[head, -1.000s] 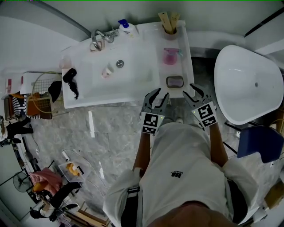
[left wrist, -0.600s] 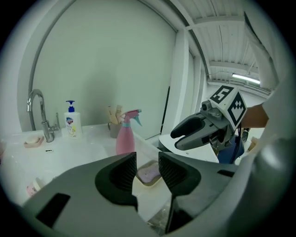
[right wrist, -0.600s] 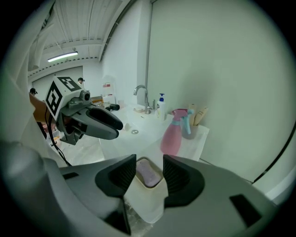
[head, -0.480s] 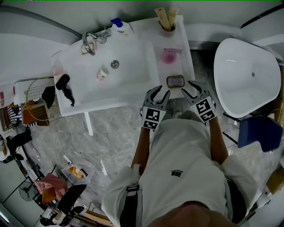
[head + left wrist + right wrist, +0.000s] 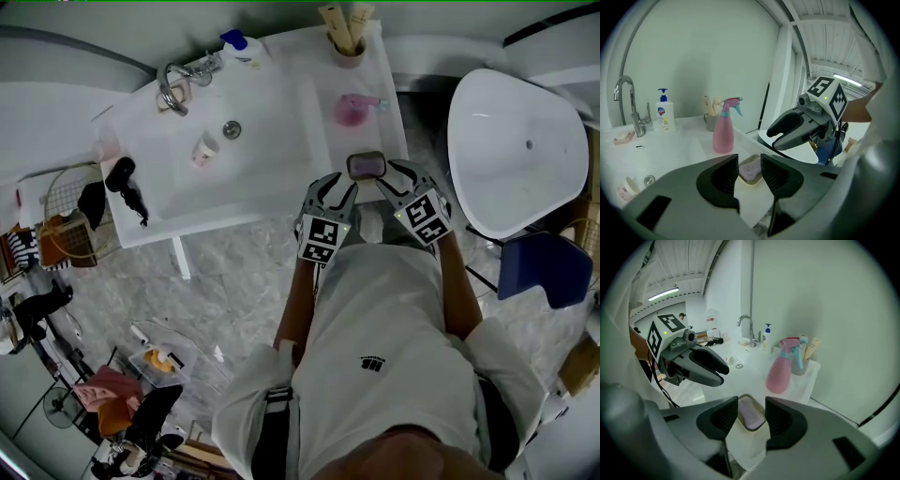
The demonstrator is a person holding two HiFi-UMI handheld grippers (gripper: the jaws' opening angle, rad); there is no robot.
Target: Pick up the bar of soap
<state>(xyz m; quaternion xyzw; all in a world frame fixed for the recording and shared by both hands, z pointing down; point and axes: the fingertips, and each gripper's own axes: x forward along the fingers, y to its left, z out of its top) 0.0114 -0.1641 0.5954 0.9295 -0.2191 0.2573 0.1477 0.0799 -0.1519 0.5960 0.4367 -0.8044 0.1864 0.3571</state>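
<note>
right gripper view: the right claw (image 5: 751, 414) is spread and holds nothing; its jaws frame the purple oval bar of soap (image 5: 751, 411) from just short of it.
left claw (image 5: 750, 171): likewise parted and empty, aimed at the same bar from the other side.
soap: lies in a beige soap dish (image 5: 751, 182) near the front edge of the white surface (image 5: 370, 89), with a pink plastic spray bottle (image 5: 779, 373) behind it.
progress: the approach looks nearly done, with no contact visible; closing on the bar and lifting it remain.

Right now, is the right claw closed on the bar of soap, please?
No, the right claw stands open, and the bar of soap lies in its dish ahead of the claw.
</note>
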